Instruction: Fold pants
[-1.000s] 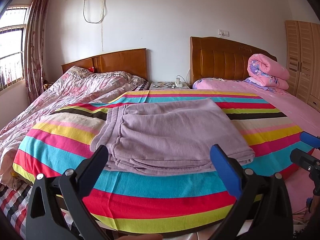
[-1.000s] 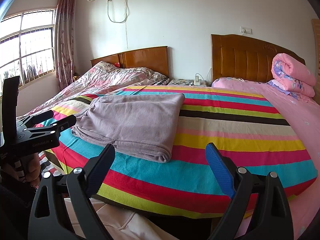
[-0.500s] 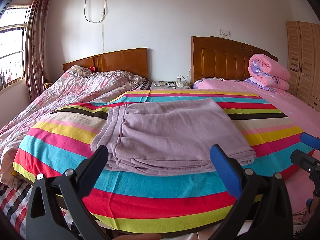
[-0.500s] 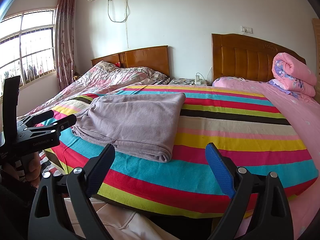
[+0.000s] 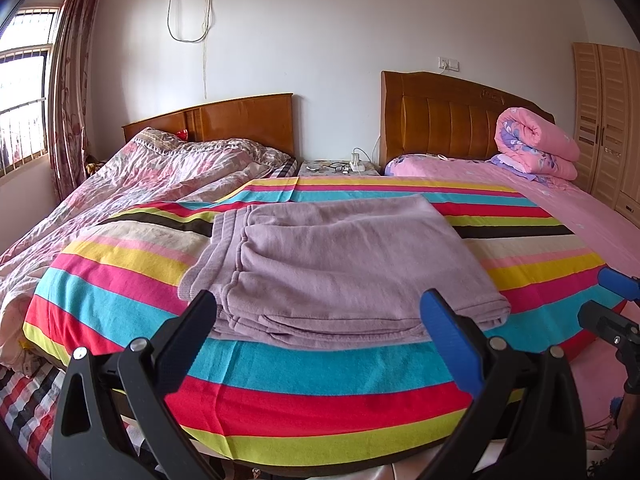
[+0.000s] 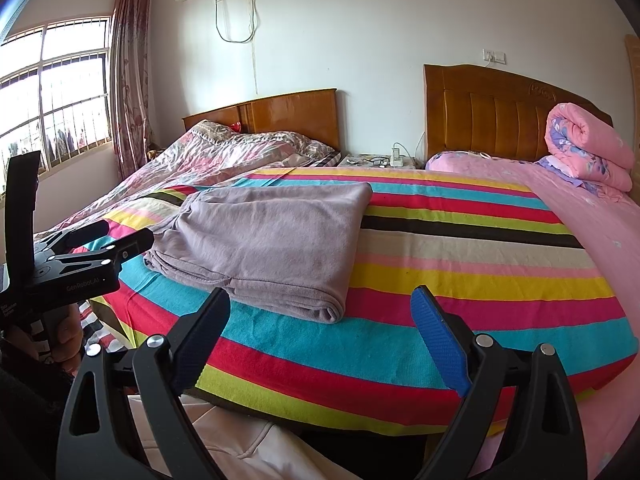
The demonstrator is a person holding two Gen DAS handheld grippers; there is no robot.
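Bedroom scene, nothing has moved over the last second. Left gripper and right gripper hover off the near bed edge, jaws apart, empty. Beyond them, folded mauve fleece pants lie flat on the striped multicolour bedspread. Fold looks finished.

Nightstand items too small to tell; wardrobe cut by frame edge

Both views low, facing bed
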